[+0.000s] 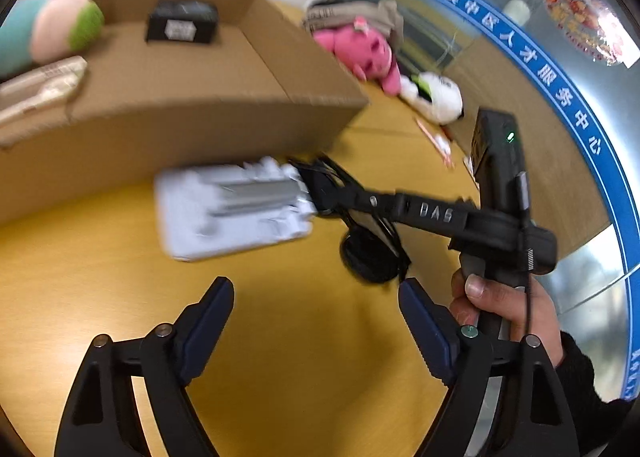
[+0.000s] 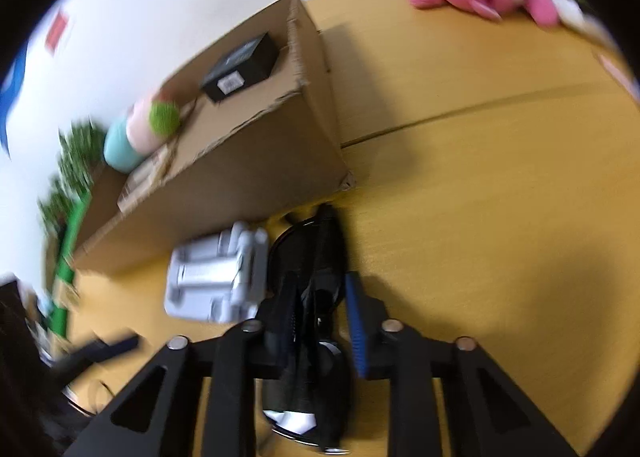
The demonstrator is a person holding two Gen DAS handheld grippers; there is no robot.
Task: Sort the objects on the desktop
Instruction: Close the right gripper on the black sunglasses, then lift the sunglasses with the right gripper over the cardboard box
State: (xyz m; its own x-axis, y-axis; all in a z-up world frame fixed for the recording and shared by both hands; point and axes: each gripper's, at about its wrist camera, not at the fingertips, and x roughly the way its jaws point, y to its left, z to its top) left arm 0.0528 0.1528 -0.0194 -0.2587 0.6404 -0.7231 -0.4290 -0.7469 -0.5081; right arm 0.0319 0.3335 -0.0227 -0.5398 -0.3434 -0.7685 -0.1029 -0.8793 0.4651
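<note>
- Left claw [image 1: 316,321]: jaws spread wide with nothing between them, hovering above a bare stretch of the yellow wooden surface [image 1: 280,357].
- Right claw [image 2: 316,297]: its jaws are closed on a black bundle [image 2: 320,257], apparently a dark item with cords; what it is exactly cannot be made out because of blur. In the left wrist view the same claw reaches in from the right, gripped by the person's right hand [image 1: 508,309].
- White moulded tray [image 1: 236,209]: a pale packaging insert lying on the surface, just beside the tip of the right claw and close to the near wall of the cardboard box; whether it touches the claw cannot be told.
- Cardboard box [image 1: 192,109]: open-topped, standing on the surface toward its far edge, next to the wall.
- Inside the box: a small black carton [image 1: 182,23] with a white label, a pastel plush toy [image 1: 52,29] in teal, pink and green, and a beige wrapped packet [image 1: 36,89] below it.
- Pink plush toy [image 1: 360,49]: lying on the surface beyond the box, toward the far right corner.
- White plush toy [image 1: 434,95]: with green and black markings, just beside the pink one.
- Glass partition [image 1: 540,69]: with a blue lettered band, bordering the surface on the right.
</note>
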